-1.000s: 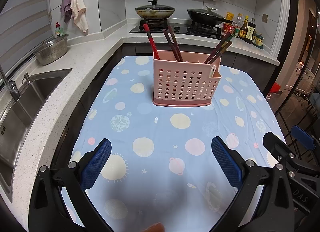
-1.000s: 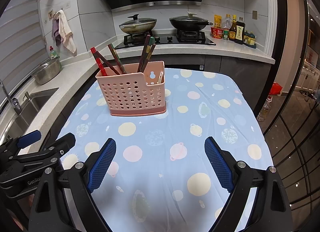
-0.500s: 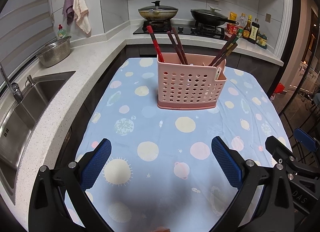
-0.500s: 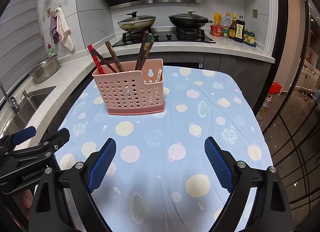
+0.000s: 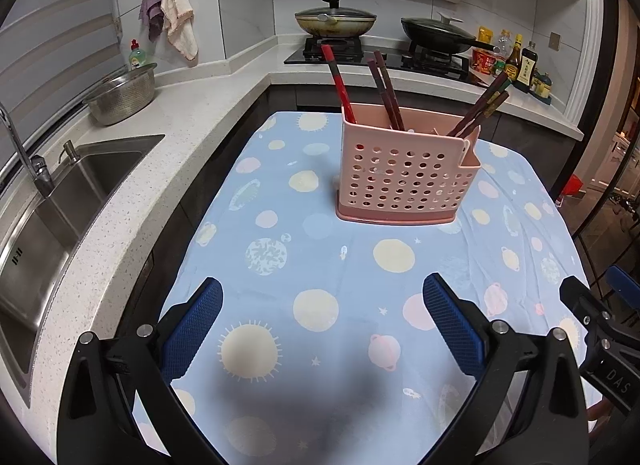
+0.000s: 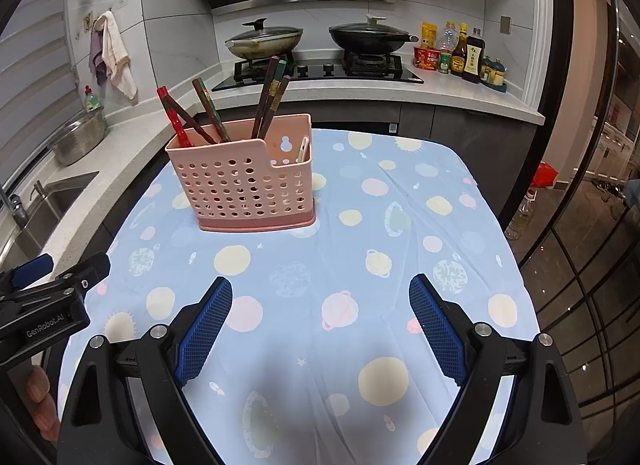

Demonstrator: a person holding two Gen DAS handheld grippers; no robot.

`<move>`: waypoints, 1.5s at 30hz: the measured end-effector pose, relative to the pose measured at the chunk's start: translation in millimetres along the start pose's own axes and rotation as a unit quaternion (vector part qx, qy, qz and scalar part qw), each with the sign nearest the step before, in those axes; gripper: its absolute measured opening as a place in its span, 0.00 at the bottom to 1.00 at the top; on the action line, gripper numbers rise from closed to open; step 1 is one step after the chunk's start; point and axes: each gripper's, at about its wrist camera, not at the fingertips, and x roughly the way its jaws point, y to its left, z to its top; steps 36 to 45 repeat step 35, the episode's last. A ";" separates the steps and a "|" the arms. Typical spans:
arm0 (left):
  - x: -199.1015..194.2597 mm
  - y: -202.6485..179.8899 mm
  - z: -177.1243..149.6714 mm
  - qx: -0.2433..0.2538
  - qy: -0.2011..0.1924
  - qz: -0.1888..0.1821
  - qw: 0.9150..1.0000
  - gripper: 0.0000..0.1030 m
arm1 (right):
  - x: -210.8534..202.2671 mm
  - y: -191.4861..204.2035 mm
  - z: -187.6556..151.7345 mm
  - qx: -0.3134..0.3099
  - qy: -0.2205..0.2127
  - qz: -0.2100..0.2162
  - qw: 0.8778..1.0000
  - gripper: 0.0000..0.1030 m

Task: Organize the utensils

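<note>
counter [image 5: 320, 417] under a blue cloth printed with planets and suns [image 6: 400, 233]; it carries one item only, the utensil basket. behind it an l-shaped kitchen worktop [image 5: 188, 121] with steel sink [image 5: 60, 201] on the left and a hob [image 6: 320, 71] at the back.

on the hob: two lidded pans [image 6: 264, 41], side by side. steel colander [image 5: 122, 95] on the worktop beside the sink. sauce bottles [image 6: 466, 53] grouped to the right of the hob. towels [image 5: 170, 25] hang on the wall tiles.

pink perforated utensil basket [image 5: 404, 173], upright, on the far half of the cloth, well apart from both tongs. it holds dark and red chopsticks [image 5: 386, 95] leaning outward in three loose bunches: left, middle, right. a pale utensil [image 6: 303, 149] sits in the lower end compartment; type cannot be told.

left tongs [image 5: 322, 329]: blue pads wide apart, nothing between them, above the near cloth.
right tongs [image 6: 320, 325]: pads wide apart, nothing held, above the near cloth. each tool shows at the edge of the other's view.
</note>
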 end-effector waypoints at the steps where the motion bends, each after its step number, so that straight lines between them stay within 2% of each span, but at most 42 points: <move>1: 0.3 0.5 0.4 0.000 0.000 0.000 1.000 0.93 | 0.3 -0.3 -0.2 0.000 0.000 0.000 1.000 0.84; 28: 2.9 0.9 3.3 0.004 0.000 -0.002 1.000 0.93 | 1.7 0.8 0.2 0.000 0.001 -0.002 1.000 0.84; 31: 4.0 0.0 2.7 0.007 -0.003 0.009 1.000 0.93 | 3.1 0.3 -0.7 0.000 -0.003 -0.007 1.000 0.84; 34: 5.3 -0.4 1.6 0.007 -0.001 0.006 1.000 0.93 | 7.4 -0.6 -2.1 0.003 0.010 0.002 1.000 0.84; 45: 5.2 -0.6 1.0 0.007 -0.001 0.005 1.000 0.93 | 7.6 -0.7 -2.8 0.003 0.008 0.002 1.000 0.85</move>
